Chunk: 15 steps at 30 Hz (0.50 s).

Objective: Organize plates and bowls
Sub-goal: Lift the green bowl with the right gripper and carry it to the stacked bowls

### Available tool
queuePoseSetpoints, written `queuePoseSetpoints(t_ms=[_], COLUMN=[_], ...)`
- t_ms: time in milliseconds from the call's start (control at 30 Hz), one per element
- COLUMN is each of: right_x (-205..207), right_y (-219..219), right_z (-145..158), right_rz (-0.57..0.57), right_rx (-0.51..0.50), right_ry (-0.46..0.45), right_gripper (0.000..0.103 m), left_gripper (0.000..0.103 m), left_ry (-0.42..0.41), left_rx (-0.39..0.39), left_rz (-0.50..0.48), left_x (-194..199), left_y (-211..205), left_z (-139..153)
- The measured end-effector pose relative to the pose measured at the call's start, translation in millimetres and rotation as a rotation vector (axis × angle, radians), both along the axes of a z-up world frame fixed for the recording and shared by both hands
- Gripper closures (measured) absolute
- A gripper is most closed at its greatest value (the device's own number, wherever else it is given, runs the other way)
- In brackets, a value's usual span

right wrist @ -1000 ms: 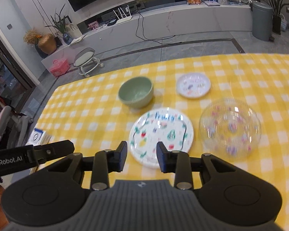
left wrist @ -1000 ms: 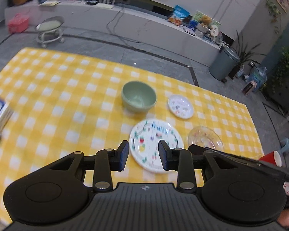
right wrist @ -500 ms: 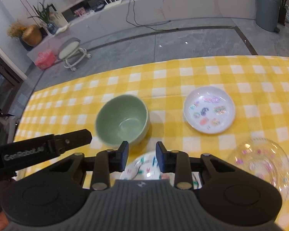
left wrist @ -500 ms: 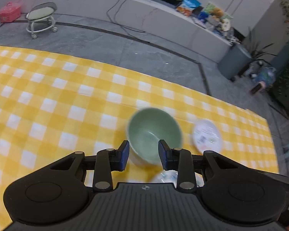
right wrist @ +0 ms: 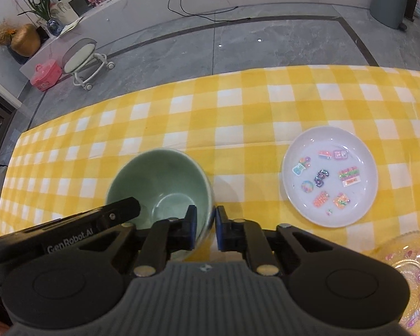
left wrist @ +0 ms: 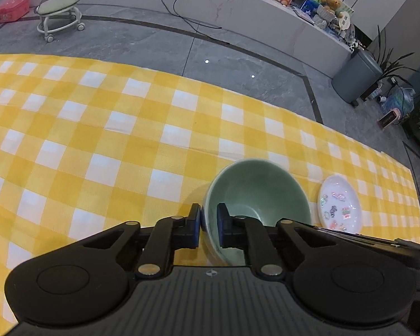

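The round pale-green glazed ceramic bowl [left wrist: 256, 196] sits beside the small white sticker-printed plate [right wrist: 330, 179] on the yellow-checked tabletop [left wrist: 98, 128]. The 2 grippers, left gripper [left wrist: 209, 221] and right gripper [right wrist: 205, 224], have just closed their fingers on opposite rim walls (stiff, slick, breakable; probably weighty).

The right gripper [right wrist: 205, 228] pinches the right rim of a green bowl [right wrist: 156, 179] on a yellow checked tablecloth [right wrist: 238, 106], its jaws having just closed on the wall, one finger inside and one outside. The left gripper [right wrist: 109, 217] reaches in at the bowl's left rim. A white plate [right wrist: 330, 180] with stickers lies well right; a glass dish [right wrist: 408, 274] sits at the corner.
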State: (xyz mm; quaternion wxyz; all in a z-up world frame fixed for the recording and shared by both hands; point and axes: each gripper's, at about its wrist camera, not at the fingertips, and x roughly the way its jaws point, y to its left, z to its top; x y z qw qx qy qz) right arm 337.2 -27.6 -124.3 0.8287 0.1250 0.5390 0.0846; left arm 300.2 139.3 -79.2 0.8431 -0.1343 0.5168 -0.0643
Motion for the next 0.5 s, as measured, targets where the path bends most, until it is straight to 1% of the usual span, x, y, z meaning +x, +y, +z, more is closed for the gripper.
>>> queuePoseSetpoints(t_ms=[100, 267, 400, 500], right_x=[2, -4, -20, -37], right_y=[-2, -3, -7, -11], right_z=[-2, 5, 22, 37], right_rz=[-0.016, -0.026, -0.007, -0.004], right_rx=[0.02, 0.009, 0.014, 0.029], right_ry=[0.013, 0.025, 0.024, 0.038], right_gripper=[0.094, 0.097, 0.098, 0.098], left_gripper=[0.095, 0.096, 0.096, 0.097], left_ry=[0.005, 0.012, 0.024, 0.021], left_rx=[0.011, 0.016, 0.005, 0.021], left_rz=[0.005, 0.006, 0.008, 0.017], left_x=[3, -5, -23, -41], left_y=[-1, -3, -2, -4], left_z=[-1, 7, 23, 41])
